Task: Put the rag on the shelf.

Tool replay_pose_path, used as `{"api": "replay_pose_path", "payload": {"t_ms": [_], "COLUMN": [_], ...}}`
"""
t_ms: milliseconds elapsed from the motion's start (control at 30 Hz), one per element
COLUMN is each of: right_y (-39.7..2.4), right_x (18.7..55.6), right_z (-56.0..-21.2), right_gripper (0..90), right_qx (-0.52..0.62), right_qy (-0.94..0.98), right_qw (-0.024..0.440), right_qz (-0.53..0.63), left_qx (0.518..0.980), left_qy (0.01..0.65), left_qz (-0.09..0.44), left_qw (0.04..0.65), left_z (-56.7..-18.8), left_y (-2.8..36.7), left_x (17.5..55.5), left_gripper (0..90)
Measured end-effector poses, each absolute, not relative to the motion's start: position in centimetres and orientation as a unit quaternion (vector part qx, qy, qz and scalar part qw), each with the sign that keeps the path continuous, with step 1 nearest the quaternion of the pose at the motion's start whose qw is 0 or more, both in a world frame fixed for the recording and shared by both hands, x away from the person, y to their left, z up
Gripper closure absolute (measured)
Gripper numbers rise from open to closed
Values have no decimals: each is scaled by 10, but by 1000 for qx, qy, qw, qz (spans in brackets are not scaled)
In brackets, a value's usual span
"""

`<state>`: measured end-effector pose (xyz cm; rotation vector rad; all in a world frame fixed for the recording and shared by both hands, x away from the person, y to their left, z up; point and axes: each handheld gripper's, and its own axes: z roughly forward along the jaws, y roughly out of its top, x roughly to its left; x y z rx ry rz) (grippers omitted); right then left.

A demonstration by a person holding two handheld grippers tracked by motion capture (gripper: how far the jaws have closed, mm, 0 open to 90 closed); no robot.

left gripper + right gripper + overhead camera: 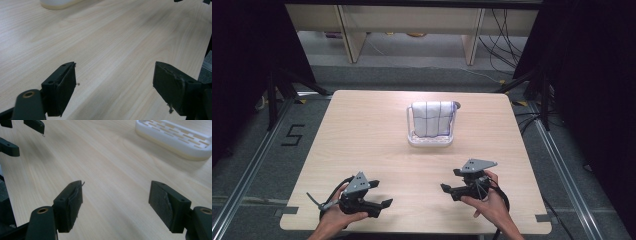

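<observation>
A white rack (430, 141) stands far back in the middle of the wooden table (362, 135). A white cloth (432, 118) with thin dark lines hangs over its top bar. The cloth looks soft and light (it would bend and flop, I think), so a good place to pinch it is a loose bottom edge or corner. The left gripper (382, 205) sits near the person on the left, jaws spread wide, holding nothing. The right gripper (450, 187) sits near on the right, jaws spread wide too, also holding nothing.
</observation>
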<state>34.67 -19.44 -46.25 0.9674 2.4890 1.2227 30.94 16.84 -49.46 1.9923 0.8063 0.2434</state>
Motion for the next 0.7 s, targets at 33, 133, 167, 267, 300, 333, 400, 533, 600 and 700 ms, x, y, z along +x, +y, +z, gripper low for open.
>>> {"api": "replay_pose_path", "payload": {"t_ms": [33, 133, 167, 267, 300, 333, 400, 533, 600, 700], "right_y": [-194, -194, -194, -193, -192, -192, -191, -191, -191, -191], "right_x": [345, 341, 337, 333, 329, 327, 324, 318, 313, 306], "right_z": [-464, -467, -470, -472, -474, -475, -476, -479, -482, -487], "right_gripper": [280, 277, 272, 264, 255, 254, 235, 204, 203, 198], "right_qx": [329, 328, 325, 324, 321, 318, 316, 321, 328, 324], "right_qy": [844, 847, 850, 853, 856, 856, 857, 855, 855, 858], "right_qw": [102, 101, 103, 102, 103, 113, 113, 116, 111, 105], "right_qz": [412, 405, 400, 396, 392, 393, 392, 390, 387, 384], "left_qx": [812, 815, 812, 817, 820, 824, 826, 830, 833, 836], "left_qy": [333, 327, 332, 323, 317, 319, 316, 311, 306, 306], "left_qz": [98, 96, 95, 97, 99, 95, 103, 98, 99, 100], "left_qw": [470, 469, 471, 467, 466, 459, 455, 454, 451, 444], "left_z": [-495, -496, -498, -498, -499, -498, -500, -502, -503, -503], "left_y": [168, 169, 168, 168, 167, 167, 166, 163, 161, 161], "left_x": [308, 306, 303, 301, 298, 296, 295, 288, 285, 284], "left_gripper": [183, 178, 178, 178, 178, 178, 178, 178, 179, 179]}}
